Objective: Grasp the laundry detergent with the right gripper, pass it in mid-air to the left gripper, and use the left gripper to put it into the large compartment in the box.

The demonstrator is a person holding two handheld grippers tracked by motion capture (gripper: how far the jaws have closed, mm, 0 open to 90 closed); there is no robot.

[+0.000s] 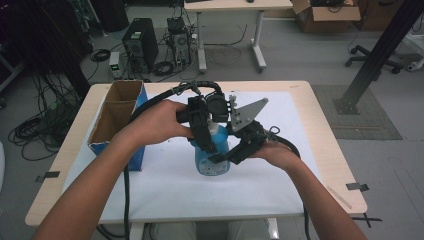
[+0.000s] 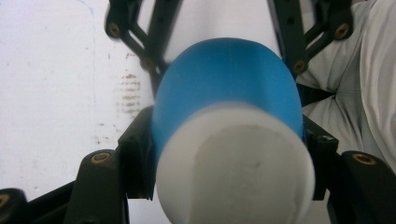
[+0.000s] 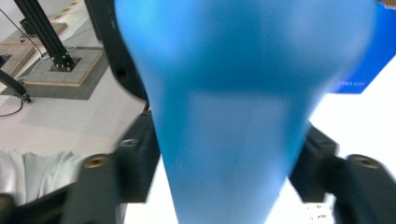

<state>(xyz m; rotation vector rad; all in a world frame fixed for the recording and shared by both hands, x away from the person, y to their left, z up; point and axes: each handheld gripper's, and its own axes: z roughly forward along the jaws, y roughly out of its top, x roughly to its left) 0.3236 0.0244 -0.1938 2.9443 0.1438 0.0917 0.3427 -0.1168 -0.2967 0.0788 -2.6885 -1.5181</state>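
Upright blue bottle [image 1: 212, 155], white cap, clamped by left tool [image 1: 204, 131] and right tool [image 1: 231, 155].

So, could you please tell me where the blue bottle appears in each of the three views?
High view: the bottle stands at the centre, on the white mat.
Left gripper view: centre, seen from above, white cap nearest, between the left tongs.
Right gripper view: centre, its blue body blurred, between the right tongs.
Shared landmark: the white mat.
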